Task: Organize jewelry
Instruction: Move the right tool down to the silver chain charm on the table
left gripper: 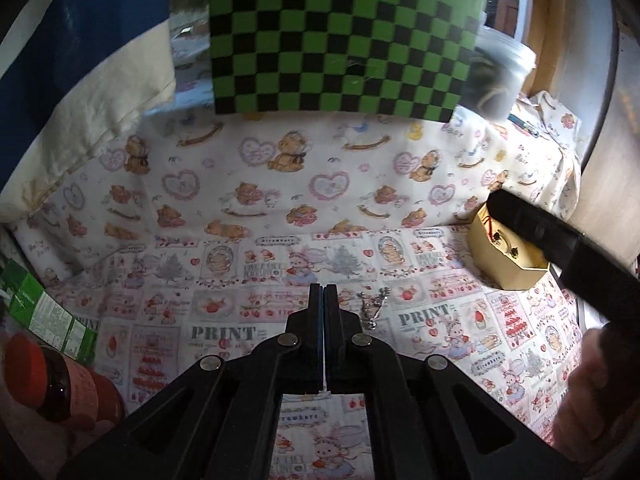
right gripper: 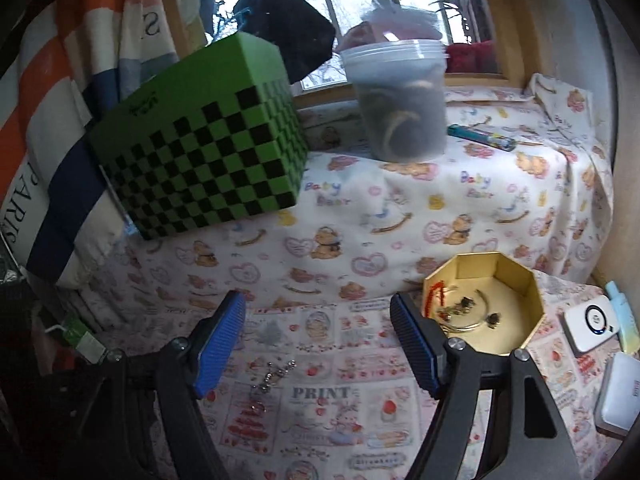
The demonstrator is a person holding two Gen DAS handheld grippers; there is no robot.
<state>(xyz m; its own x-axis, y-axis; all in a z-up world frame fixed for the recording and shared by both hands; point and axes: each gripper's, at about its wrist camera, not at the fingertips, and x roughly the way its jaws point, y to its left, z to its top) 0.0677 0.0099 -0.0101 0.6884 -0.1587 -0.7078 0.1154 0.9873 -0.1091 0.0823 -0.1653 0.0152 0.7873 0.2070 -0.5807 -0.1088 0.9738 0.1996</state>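
Observation:
A gold octagonal box [right gripper: 516, 300] stands open on the printed cloth, holding a red bead string [right gripper: 434, 296], a thin bangle and small dark pieces. It also shows in the left wrist view [left gripper: 504, 264], partly behind the right gripper's black body. A silver chain piece [right gripper: 268, 380] lies on the cloth below and between my right gripper's fingers; it shows in the left wrist view [left gripper: 374, 306] just right of my left fingertips. My right gripper [right gripper: 316, 332] is open and empty, hovering left of the box. My left gripper [left gripper: 324, 292] is shut with nothing visible between its pads.
A green checkered box [right gripper: 200, 160] and a lidded plastic tub [right gripper: 400, 100] stand on the raised ledge behind. A red-capped jar [left gripper: 52, 380] and green carton [left gripper: 44, 312] lie at the left. White devices [right gripper: 592, 324] sit right of the gold box.

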